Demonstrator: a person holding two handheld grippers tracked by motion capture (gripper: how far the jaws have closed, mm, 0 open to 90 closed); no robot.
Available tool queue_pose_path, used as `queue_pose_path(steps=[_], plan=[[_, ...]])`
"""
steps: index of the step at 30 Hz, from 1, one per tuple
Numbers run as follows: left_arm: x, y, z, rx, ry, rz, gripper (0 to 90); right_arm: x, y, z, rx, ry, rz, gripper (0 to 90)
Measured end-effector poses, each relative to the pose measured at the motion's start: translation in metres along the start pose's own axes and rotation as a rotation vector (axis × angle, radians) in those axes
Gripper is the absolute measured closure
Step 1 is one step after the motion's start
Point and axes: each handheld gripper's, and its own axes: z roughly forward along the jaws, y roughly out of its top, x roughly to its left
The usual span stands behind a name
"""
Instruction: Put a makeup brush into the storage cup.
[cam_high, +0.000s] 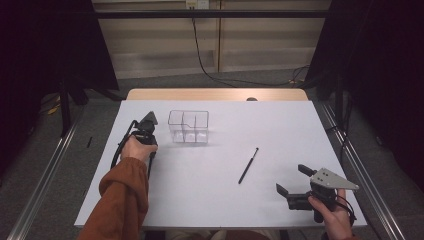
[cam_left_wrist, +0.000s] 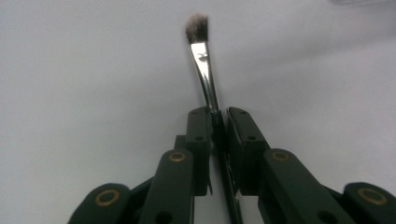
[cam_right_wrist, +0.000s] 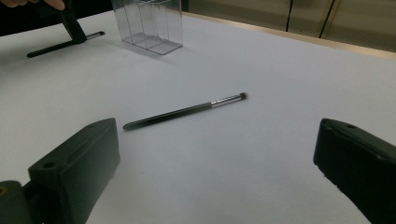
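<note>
Just left of the clear box (cam_high: 188, 127) on the white tabletop (cam_high: 215, 200), the left gripper (cam_left_wrist: 218, 116) is clamped on a makeup brush (cam_left_wrist: 204, 70) pointing bristles-forward, while the right gripper (cam_high: 292, 181) waits wide open, empty, nearest the second brush (cam_high: 248, 165).

A white table (cam_high: 280, 125) filled the centre of the frame, its wooden edge (cam_high: 215, 94) showing along the top; grey floor (cam_high: 45, 165) lay at either side; black curtains (cam_high: 35, 50) darkened both upper corners; a beige panelled wall (cam_high: 250, 35) stood upper centre, a black cable (cam_high: 200, 55) hanging down it.
</note>
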Motion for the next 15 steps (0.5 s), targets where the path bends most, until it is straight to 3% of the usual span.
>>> queue_pose_path(steps=[15], plan=[[0.0050, -0.0001, -0.0010, -0.010, -0.034, -0.010, 84.0, -0.0001, -0.0002, 0.0008, 0.010, -0.001, 0.002, 0.0]])
